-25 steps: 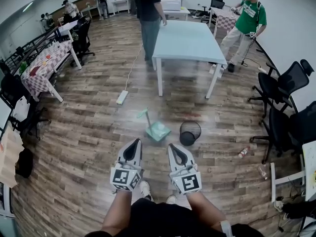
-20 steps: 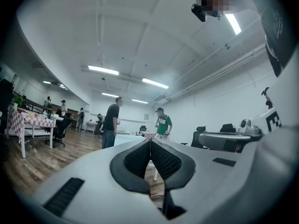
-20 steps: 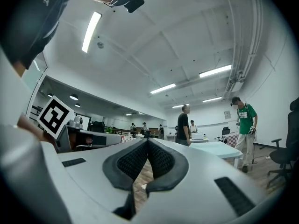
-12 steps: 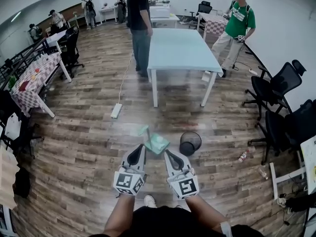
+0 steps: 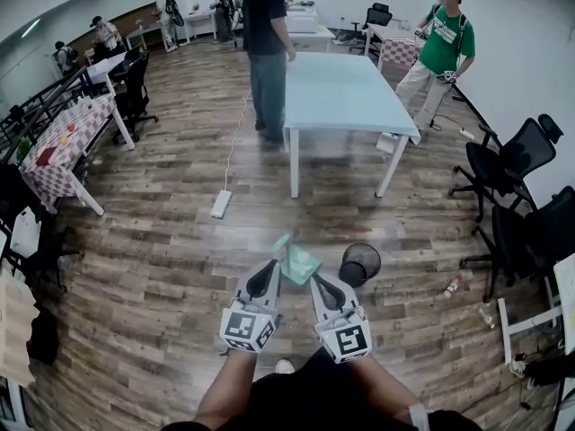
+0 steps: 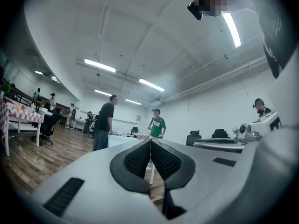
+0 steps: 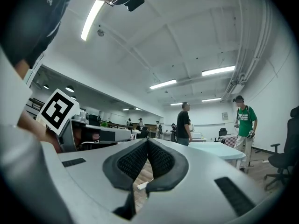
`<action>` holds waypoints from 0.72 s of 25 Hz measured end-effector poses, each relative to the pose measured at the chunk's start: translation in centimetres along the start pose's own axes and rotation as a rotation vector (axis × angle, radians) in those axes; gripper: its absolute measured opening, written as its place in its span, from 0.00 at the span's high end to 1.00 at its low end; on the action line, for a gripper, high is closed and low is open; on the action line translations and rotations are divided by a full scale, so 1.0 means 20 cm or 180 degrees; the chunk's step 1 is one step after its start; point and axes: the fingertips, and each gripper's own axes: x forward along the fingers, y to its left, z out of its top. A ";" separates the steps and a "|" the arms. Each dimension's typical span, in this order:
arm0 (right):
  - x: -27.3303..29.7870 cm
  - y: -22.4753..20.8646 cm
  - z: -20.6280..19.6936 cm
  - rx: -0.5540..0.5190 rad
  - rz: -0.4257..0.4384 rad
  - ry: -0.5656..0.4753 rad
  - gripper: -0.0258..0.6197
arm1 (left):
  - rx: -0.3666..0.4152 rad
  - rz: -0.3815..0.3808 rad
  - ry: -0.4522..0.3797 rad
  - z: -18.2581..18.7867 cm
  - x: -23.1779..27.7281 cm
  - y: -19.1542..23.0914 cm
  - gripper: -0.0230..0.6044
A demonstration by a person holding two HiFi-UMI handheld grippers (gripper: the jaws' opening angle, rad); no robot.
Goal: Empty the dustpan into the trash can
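Dustpan points handle-first toward the table; left gripper and right gripper jaws clenched, empty.

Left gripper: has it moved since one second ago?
Yes. The left gripper has come forward, and its tip is now beside the green dustpan.

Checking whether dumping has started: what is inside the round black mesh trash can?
Only a dark interior shows in the round black mesh trash can; no contents can be made out, and its bottom is shadowed. The green plastic dustpan sits beside it, not over it.
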 end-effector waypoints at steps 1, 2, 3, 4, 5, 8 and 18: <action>0.02 -0.01 -0.01 -0.0014 0.0000 0.0009 0.92 | -0.0015 0.0006 0.0009 -0.01 0.01 0.02 0.93; 0.04 -0.01 -0.01 -0.0033 -0.0001 0.0010 0.92 | -0.0026 0.0009 0.0023 -0.02 0.02 0.04 0.93; 0.06 -0.02 -0.02 -0.0056 0.0000 0.0007 0.92 | -0.0032 0.0006 0.0040 -0.03 0.04 0.05 0.93; 0.08 -0.04 -0.03 -0.0071 0.0002 0.0007 0.92 | -0.0032 -0.0002 0.0055 -0.03 0.07 0.07 0.93; 0.11 -0.06 -0.04 -0.0072 0.0005 0.0013 0.92 | -0.0026 -0.0012 0.0065 -0.04 0.10 0.07 0.93; 0.20 -0.13 -0.08 -0.0063 0.0025 0.0038 0.92 | 0.0017 -0.0027 0.0083 -0.06 0.21 0.11 0.93; 0.54 -0.52 -0.22 0.0131 0.0088 0.0040 0.92 | 0.0100 0.0062 0.0255 -0.17 0.65 0.27 0.93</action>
